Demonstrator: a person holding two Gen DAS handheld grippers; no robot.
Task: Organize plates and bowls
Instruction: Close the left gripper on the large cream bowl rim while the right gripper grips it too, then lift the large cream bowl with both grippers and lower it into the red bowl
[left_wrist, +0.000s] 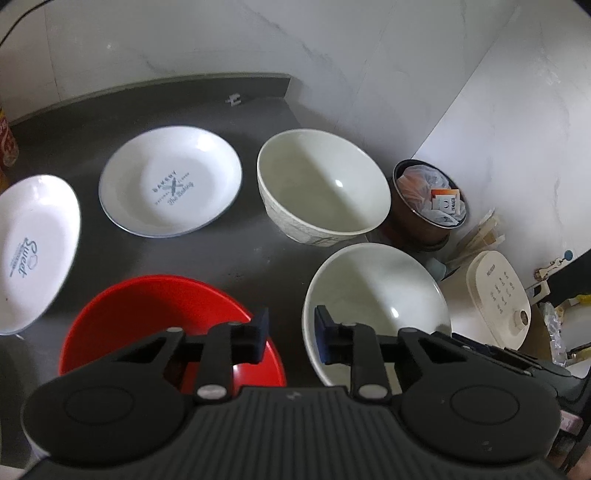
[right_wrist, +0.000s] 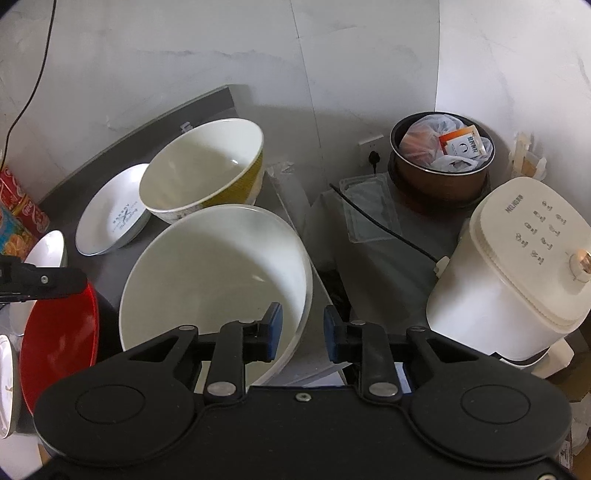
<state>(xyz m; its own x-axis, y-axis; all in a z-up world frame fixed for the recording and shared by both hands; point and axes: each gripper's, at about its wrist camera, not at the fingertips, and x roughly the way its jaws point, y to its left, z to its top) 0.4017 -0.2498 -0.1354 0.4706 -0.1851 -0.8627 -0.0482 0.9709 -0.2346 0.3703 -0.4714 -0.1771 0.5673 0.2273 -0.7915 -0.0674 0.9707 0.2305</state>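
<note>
On the dark counter (left_wrist: 236, 258) lie two white printed plates, one reading "Bakery" (left_wrist: 170, 184) and one reading "Sweet" (left_wrist: 33, 251). With them stand a red bowl (left_wrist: 147, 317), a far white bowl (left_wrist: 325, 184) and a near white bowl (left_wrist: 376, 306). My left gripper (left_wrist: 290, 332) is open and holds nothing, its gap above the counter between the red bowl and the near white bowl. My right gripper (right_wrist: 303, 332) is open and straddles the right rim of the near white bowl (right_wrist: 210, 280), one finger (right_wrist: 273, 328) inside it and the other outside. The far bowl (right_wrist: 203, 170) has a yellow-green outer side.
A white rice cooker (right_wrist: 517, 266) and a brown pot (right_wrist: 443, 177) stuffed with plastic bags sit lower, off the counter's right edge. A black cable (right_wrist: 384, 229) runs across a grey surface there. Red packaging (right_wrist: 18, 210) stands at the far left by the wall.
</note>
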